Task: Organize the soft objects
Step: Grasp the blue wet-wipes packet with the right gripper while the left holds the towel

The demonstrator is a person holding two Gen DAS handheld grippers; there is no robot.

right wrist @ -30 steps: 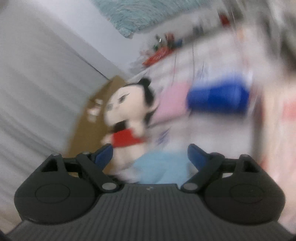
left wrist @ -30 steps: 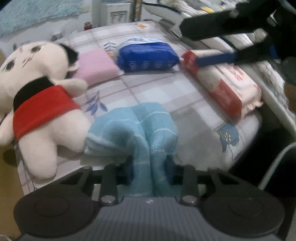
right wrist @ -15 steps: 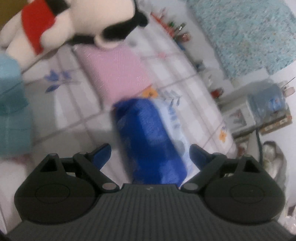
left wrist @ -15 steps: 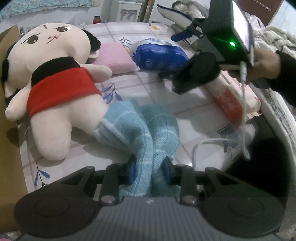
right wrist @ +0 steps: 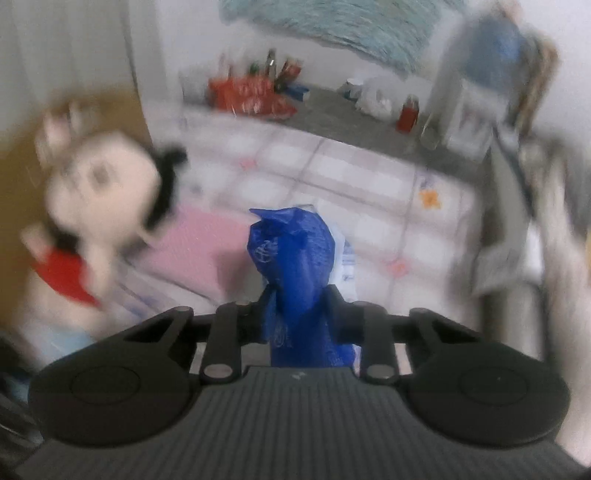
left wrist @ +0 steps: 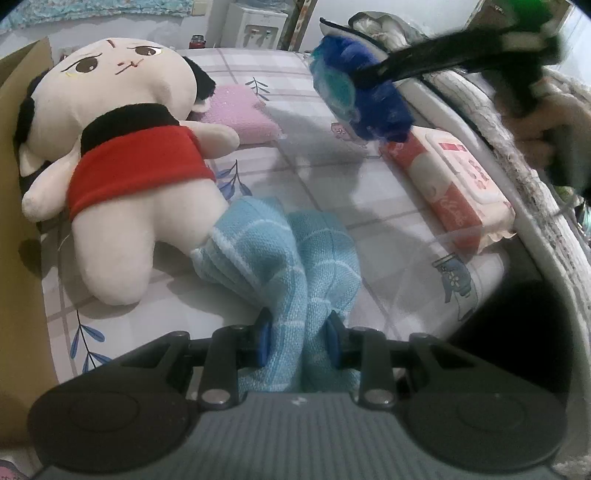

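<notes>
My left gripper (left wrist: pixel 298 338) is shut on a light blue towel (left wrist: pixel 284 254) that trails onto the checked bedsheet (left wrist: pixel 369 192) and touches the leg of a plush doll (left wrist: pixel 122 162) in a red shirt. A pink cloth (left wrist: pixel 240 114) lies behind the doll's arm. My right gripper (right wrist: pixel 299 314) is closing, its pads pressed on a blue soft pack (right wrist: pixel 295 266) held above the bed. In the left wrist view that blue soft pack (left wrist: pixel 365 107) hangs in the air at upper right, under the right gripper's black body. A red and white wipes pack (left wrist: pixel 454 188) lies at the bed's right edge.
A brown cardboard box wall (left wrist: pixel 14 155) stands along the left side. A white knitted blanket (left wrist: pixel 517 155) runs along the right edge, with a dark gap (left wrist: pixel 517 332) below it. A water dispenser (left wrist: pixel 255 26) and a cluttered floor (right wrist: pixel 332 110) lie behind the bed.
The right gripper came over the blue pack, closed on it and lifted it off the bed. The left gripper kept its hold on the towel and shifted slightly towards the doll.
</notes>
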